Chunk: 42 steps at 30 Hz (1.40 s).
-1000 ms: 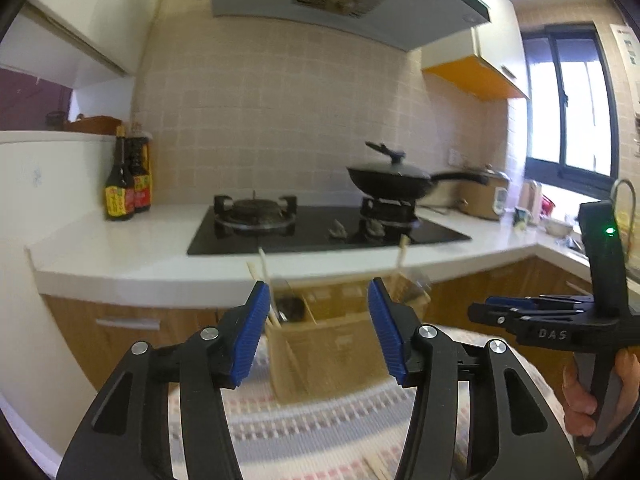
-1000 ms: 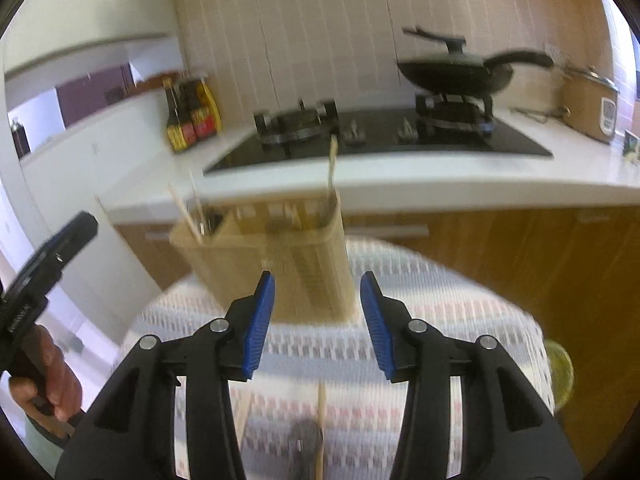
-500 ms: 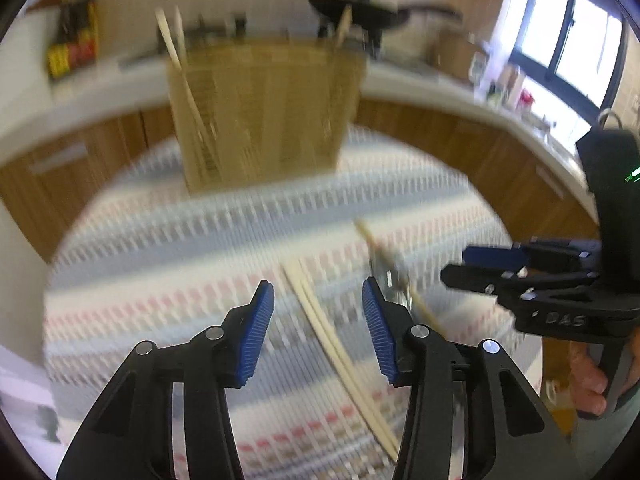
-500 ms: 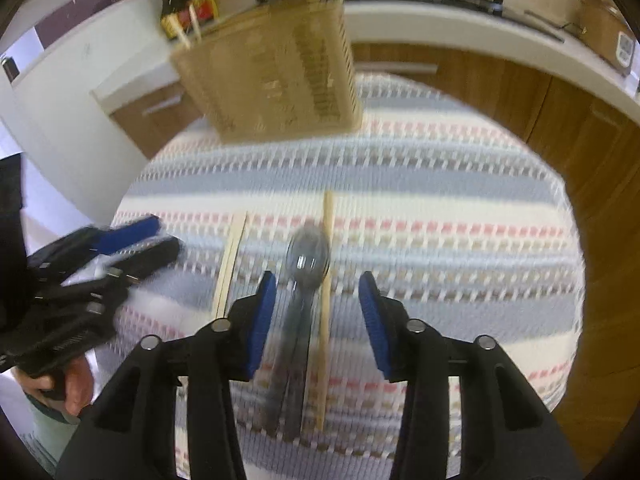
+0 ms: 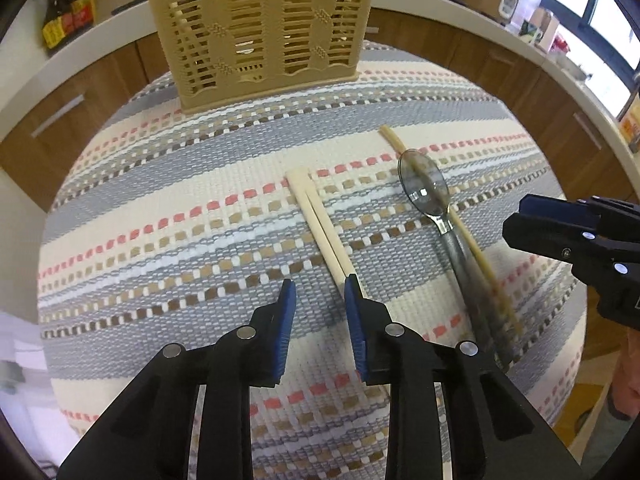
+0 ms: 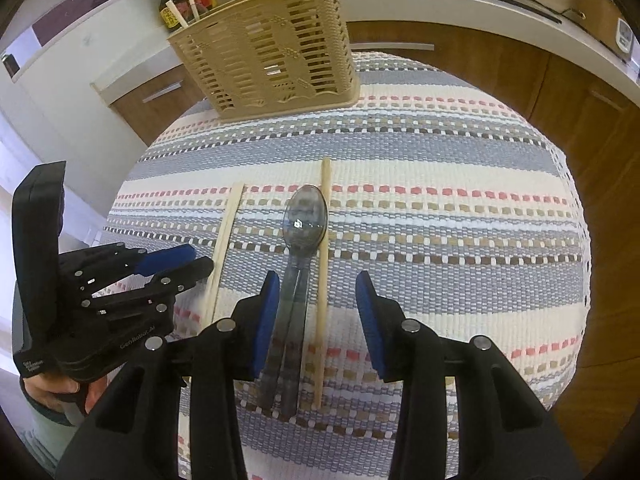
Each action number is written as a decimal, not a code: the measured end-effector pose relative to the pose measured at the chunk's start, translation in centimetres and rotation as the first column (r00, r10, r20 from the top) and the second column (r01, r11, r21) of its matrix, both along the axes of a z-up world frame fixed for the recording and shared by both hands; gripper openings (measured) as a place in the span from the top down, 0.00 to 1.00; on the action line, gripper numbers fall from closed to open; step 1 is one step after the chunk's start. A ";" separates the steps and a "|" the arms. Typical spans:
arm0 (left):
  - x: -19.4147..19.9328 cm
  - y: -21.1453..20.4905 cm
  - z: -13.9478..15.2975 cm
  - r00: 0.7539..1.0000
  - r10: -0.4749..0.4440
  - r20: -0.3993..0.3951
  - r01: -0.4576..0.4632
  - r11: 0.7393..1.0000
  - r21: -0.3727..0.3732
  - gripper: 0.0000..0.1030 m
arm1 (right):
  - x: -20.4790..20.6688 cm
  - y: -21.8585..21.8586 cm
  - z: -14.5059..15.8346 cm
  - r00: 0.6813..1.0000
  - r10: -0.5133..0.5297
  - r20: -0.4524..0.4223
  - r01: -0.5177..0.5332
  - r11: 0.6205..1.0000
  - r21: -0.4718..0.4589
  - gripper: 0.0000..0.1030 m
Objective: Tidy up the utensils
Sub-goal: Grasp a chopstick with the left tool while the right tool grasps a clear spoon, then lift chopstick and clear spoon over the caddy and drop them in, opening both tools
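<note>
**Ana:** Left wrist view cuts off a good deal. The basket (image 5: 260,28) loses its top edge, and the pair of chopsticks (image 5: 320,224) runs under the blue pad of the left gripper (image 5: 318,292), so the near ends are hidden.

**Ben:** Is it pinching them?

**Ana:** No. Its jaws are closing, with only striped cloth (image 5: 160,200) between the pads; the pair lies at the right pad's tip.

**Ben:** And the right gripper (image 6: 316,292)?

**Ana:** Partly spread, not gripping. The spoon (image 6: 304,220) handle and a single chopstick (image 6: 324,248) pass between its pads; the handle sits against the left pad, though contact is hard to judge. The handle looks doubled and smeared.

**Ben:** How do they look?

**Ana:** The spoon is shiny grey metal, bowl pointing toward the basket. All the chopsticks are pale wood. Everything lies flat on the cloth, in front of the basket and well apart from it: the pair to the spoon's left, the single one touching its right edge.
</note>
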<state>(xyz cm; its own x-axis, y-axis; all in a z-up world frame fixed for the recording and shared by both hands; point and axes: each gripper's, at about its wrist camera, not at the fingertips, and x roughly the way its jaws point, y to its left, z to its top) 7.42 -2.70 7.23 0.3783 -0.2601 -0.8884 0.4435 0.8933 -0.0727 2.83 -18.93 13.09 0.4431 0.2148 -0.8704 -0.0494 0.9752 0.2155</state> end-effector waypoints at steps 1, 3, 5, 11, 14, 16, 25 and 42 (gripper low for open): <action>0.2 -0.1 -0.1 1.000 0.012 -0.005 -0.012 1.000 0.007 0.72 | 0.1 -0.1 -0.1 1.000 -0.006 -0.003 0.006 1.000 0.003 0.65; 0.7 -0.4 -0.3 0.999 0.025 -0.019 -0.025 1.000 0.003 0.71 | 0.1 -0.2 -0.3 1.000 -0.011 -0.006 0.011 1.000 0.007 0.65; 0.9 -0.6 -0.2 0.999 0.028 -0.024 -0.028 1.000 0.002 0.71 | 0.0 -0.4 -0.3 1.000 -0.013 -0.007 0.013 1.000 0.014 0.65; 1.9 -1.1 -0.2 0.998 0.012 -0.054 -0.013 1.000 -0.016 0.71 | -1.0 -0.8 0.1 1.000 -0.020 -0.001 0.020 1.000 0.020 0.65; 2.8 -0.4 -0.2 0.994 0.037 -0.107 -0.048 0.994 -0.095 0.58 | -0.9 -0.9 0.1 1.000 -0.022 -0.007 0.022 0.999 0.032 0.65; 2.9 -0.7 -0.2 0.994 0.033 -0.103 -0.042 0.995 -0.086 0.57 | -0.7 -0.6 0.0 1.000 -0.014 -0.016 0.015 1.000 0.026 0.65; 0.7 -2.8 -0.9 0.998 -0.008 0.057 0.003 0.997 0.075 0.90 | -0.2 2.2 -0.9 0.998 0.054 -0.036 -0.052 0.997 0.065 0.87; 0.8 4.4 -0.1 0.998 0.048 0.031 -0.045 0.995 -0.090 0.90 | 2.3 5.9 -3.6 0.990 0.078 -0.119 -0.081 0.996 -0.021 0.86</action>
<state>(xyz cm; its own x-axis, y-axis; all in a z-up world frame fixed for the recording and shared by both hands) 8.18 1.66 7.10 0.4207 -0.3193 -0.8492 0.4054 0.9035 -0.1389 5.12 -13.03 9.51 0.3198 0.2219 -0.9211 -0.1026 0.9746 0.1991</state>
